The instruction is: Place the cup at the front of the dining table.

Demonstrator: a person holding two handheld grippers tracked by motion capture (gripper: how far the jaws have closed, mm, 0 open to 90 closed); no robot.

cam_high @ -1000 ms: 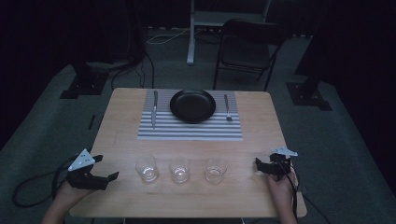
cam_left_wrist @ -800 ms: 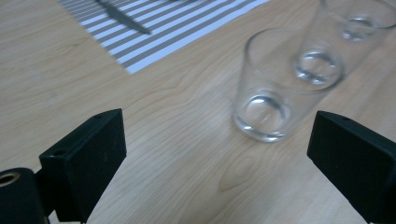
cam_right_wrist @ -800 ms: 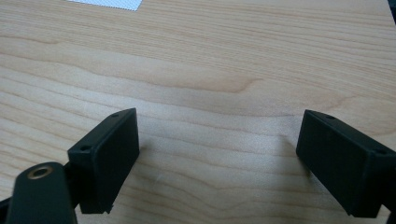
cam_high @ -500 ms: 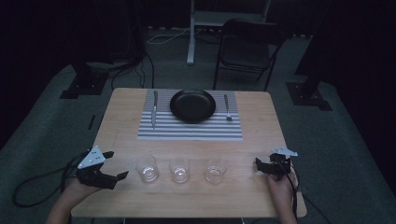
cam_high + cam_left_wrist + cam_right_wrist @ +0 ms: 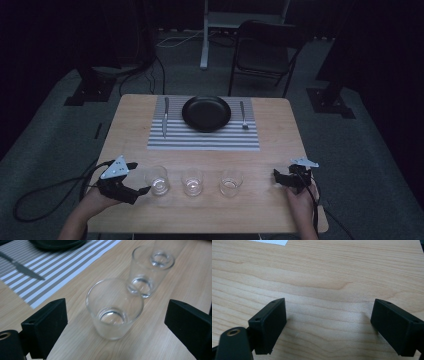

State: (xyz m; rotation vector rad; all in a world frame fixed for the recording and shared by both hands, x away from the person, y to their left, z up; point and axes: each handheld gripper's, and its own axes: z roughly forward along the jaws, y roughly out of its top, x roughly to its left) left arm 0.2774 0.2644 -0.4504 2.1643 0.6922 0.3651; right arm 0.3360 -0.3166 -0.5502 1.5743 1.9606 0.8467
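Reaching with jaws wide apart, the left gripper (image 5: 136,179) flanks, untouched, the leftmost clear drinking glass (image 5: 159,180) near the wooden table's (image 5: 130,130) front edge; the right gripper (image 5: 283,176) rests there too, jaws apart

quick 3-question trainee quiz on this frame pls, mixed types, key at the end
1. How many glasses stand in the row near the person's edge of the table?
2. True or false: the left tongs are shut on the nearest glass.
3. What lies on the striped placemat left of the black plate? A) spoon B) knife C) napkin

Key: 1) three. 2) false: the jaws stand open, the glass between them untouched. 3) B.
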